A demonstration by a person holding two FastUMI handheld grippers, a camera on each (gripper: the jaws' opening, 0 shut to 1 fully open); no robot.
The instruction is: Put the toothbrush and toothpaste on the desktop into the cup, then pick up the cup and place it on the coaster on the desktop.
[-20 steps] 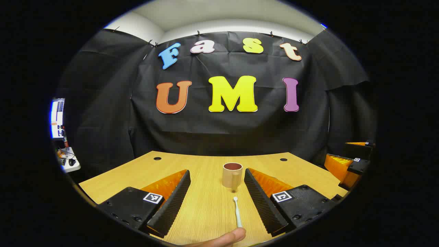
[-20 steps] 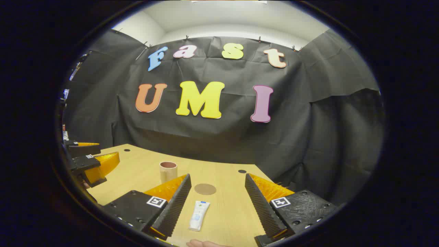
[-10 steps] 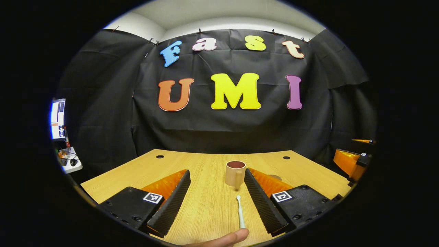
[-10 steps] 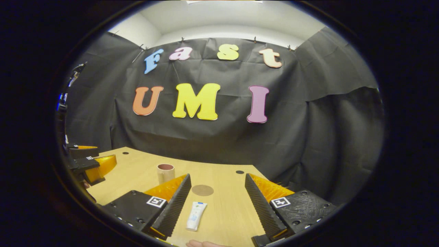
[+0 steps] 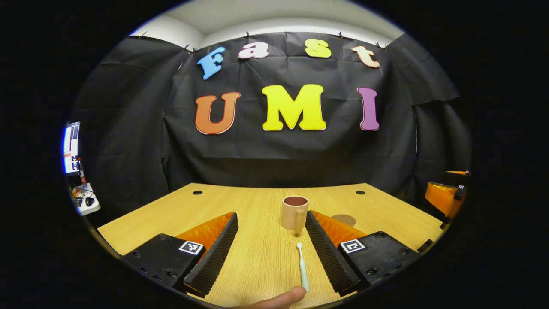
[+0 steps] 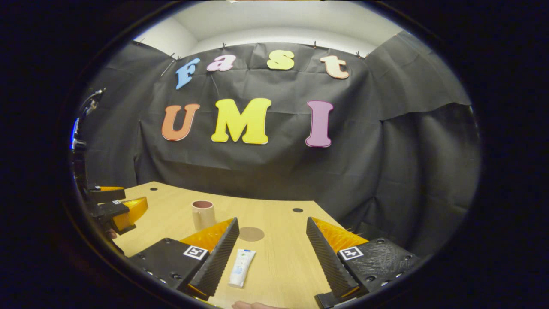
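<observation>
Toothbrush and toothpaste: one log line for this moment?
left gripper: open, toothbrush between fingers | right gripper: open, toothpaste between | cup: empty

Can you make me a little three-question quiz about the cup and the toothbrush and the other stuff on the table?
1. True or false: the pale slim toothbrush is already in the beige handled cup.
2. What lies flat between the right gripper's open fingers?
A. white toothpaste tube
B. spoon
C. comb
3. Fill in: the round brown coaster lies on the wooden ____.

Key:
1. False, it lies on the wood between the left gripper's open fingers.
2. A
3. desktop
</observation>
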